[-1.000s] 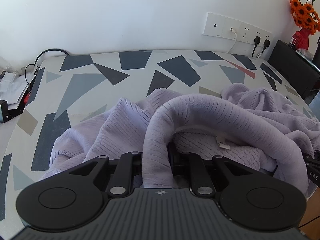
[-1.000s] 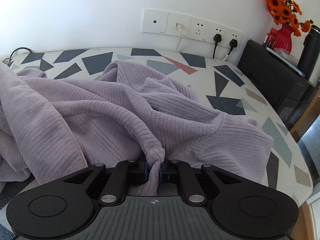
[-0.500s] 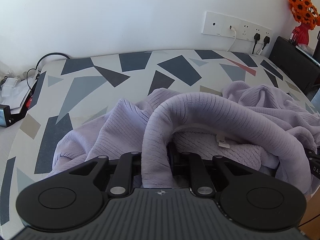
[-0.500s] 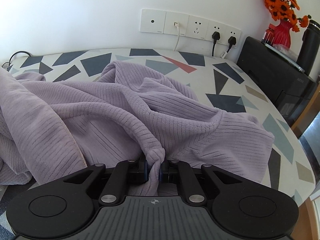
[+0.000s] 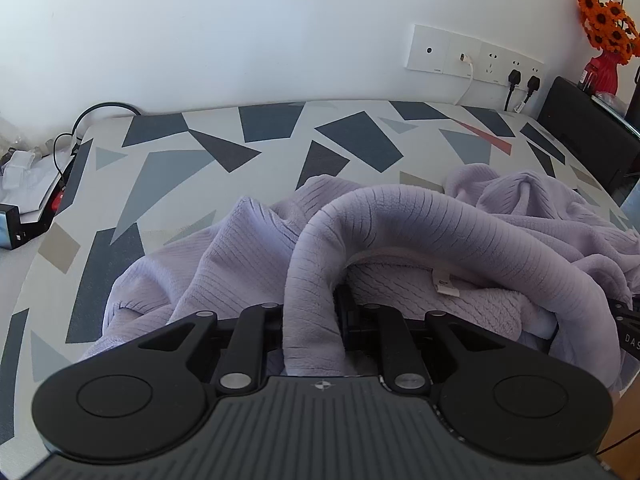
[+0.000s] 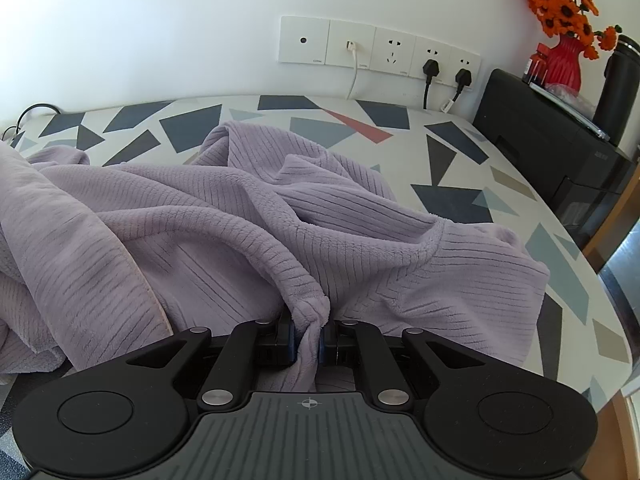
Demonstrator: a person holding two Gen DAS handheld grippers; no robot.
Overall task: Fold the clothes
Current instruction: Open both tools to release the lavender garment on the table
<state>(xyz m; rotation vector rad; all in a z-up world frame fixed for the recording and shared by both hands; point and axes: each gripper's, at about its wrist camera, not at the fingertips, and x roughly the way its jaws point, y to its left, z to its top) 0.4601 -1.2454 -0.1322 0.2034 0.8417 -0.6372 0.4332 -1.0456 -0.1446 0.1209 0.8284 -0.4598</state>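
1. Left wrist view: the left gripper has its jaws clamped on a thick rolled band of the lilac ribbed garment, which arches rightward from the jaws.
2. Right wrist view: the right gripper pinches a bunched fold of the same garment between nearly closed jaws.
3. Beyond both jaws, the garment lies crumpled on the patterned table.

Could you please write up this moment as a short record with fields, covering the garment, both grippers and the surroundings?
garment: lilac ribbed garment, crumpled, not yet folded
surface: table with geometric-patterned cover
left gripper: shut on a thick rolled edge of the garment
right gripper: shut on a bunched pinch of the garment
label: white tag visible inside the garment
background: wall sockets, orange flowers in a red vase
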